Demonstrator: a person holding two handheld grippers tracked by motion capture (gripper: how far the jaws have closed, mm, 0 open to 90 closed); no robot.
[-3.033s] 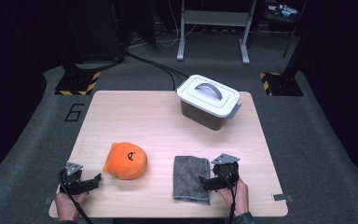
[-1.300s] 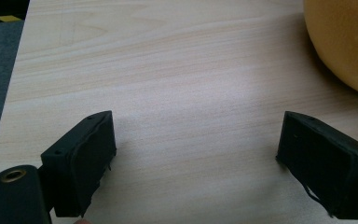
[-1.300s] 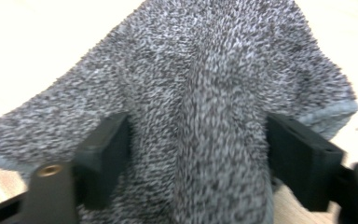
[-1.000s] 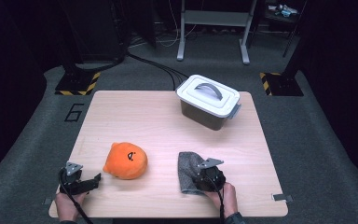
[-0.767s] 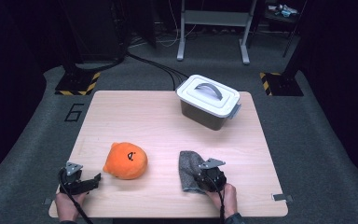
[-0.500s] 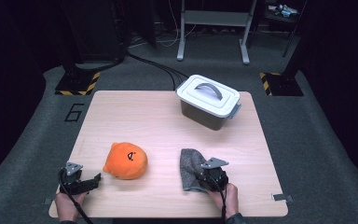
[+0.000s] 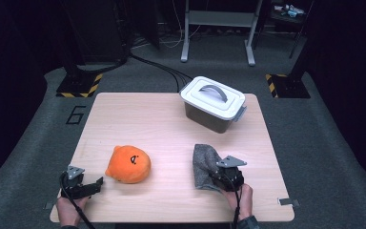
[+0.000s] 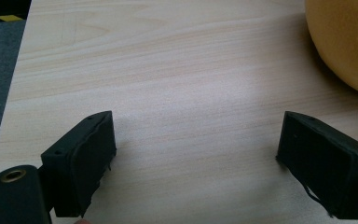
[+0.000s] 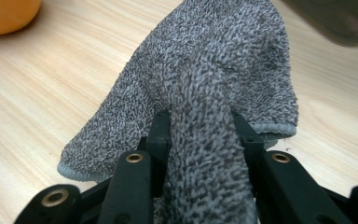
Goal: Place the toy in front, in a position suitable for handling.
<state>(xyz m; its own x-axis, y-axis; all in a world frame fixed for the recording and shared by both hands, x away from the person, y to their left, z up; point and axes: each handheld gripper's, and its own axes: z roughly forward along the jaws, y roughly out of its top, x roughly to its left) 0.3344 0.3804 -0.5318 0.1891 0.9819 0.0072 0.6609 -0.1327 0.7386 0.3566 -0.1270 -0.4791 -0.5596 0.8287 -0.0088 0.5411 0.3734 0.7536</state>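
Observation:
A grey terry cloth [image 7: 203, 162] lies bunched on the wooden table [image 7: 147, 119] at the front right. My right gripper [image 7: 216, 177] is shut on a pinched-up fold of it. Its jaws have just been closing, with the cloth [image 9: 214, 79] between them, and the fold fills the gap at the right gripper [image 9: 200, 123]. An orange plush toy [image 7: 128, 164] sits at the front left. My left gripper [image 7: 95, 185] rests low just left of the toy, open. Bare wood lies between the jaws of the left gripper [image 8: 196, 154], and the plush [image 8: 349, 42] is at the upper right.
A closed white-lidded grey bin [image 7: 213, 102] with a handle stands at the back right of the table; its dark wall [image 9: 340, 23] is beyond the cloth. Dark floor, cables and stand legs surround the table.
The right gripper came in from the cloth's right side onto it, closed on a fold and has lifted it slightly rightward; the flat cloth is now bunched. The left gripper and the plush stayed put.

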